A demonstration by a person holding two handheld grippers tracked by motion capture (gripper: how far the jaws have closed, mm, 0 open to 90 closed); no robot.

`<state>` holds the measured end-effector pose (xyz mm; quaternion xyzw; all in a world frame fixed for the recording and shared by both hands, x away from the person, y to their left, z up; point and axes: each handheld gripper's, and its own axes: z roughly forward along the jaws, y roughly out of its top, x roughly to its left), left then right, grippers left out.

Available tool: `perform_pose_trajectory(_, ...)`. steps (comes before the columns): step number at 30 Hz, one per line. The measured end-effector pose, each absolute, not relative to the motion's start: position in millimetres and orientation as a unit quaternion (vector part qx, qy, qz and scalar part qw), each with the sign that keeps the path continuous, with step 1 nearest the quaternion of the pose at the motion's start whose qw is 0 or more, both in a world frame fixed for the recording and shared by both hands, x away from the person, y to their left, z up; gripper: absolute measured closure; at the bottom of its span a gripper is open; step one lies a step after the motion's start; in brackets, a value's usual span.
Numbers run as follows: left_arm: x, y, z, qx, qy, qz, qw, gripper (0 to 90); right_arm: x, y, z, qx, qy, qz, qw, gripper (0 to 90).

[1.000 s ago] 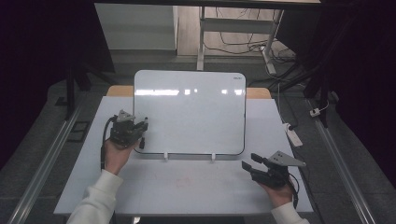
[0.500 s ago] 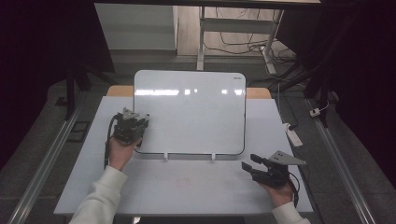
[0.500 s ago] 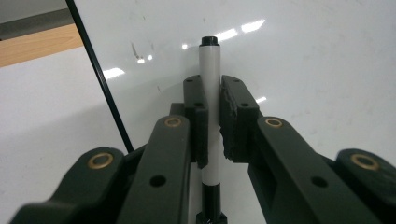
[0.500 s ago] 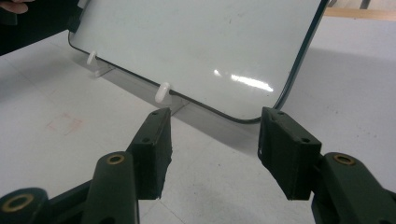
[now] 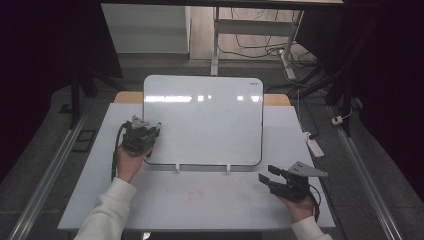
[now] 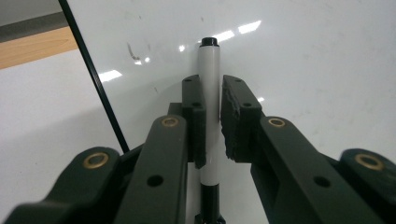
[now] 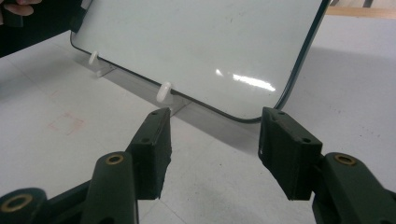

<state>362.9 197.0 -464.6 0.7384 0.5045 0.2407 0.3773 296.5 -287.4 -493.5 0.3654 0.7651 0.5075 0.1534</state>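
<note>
Whiteboard (image 5: 205, 120) corner logo unreadable; left hand-held gripper (image 6: 212, 119) clamps unlabelled marker (image 6: 208, 70).

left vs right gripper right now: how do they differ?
The left gripper is shut on a white marker; the right gripper is open and holds nothing. The left gripper sits at the whiteboard's left edge, marker toward its surface; the right gripper rests on the table in front of the board's right corner. Both are black, each in one hand.

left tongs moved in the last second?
Yes. The left tongs have shifted slightly up-table and right, further over the whiteboard's left edge, marker gripped.
</note>
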Motion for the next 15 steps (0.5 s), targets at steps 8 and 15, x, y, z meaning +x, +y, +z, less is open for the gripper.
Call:
perform_pose_trajectory(8, 357, 199, -458, 0.74, 0.485, 0.242, 0.398, 56.5, 297, -288, -494, 0.363, 0.767, 0.503, 0.162, 43.5)
perform_pose_trajectory(15, 342, 204, -449, 0.749, 0.453, 0.22, 0.432, 38.4, 297, -287, -496, 0.357, 0.774, 0.496, 0.167, 43.3)
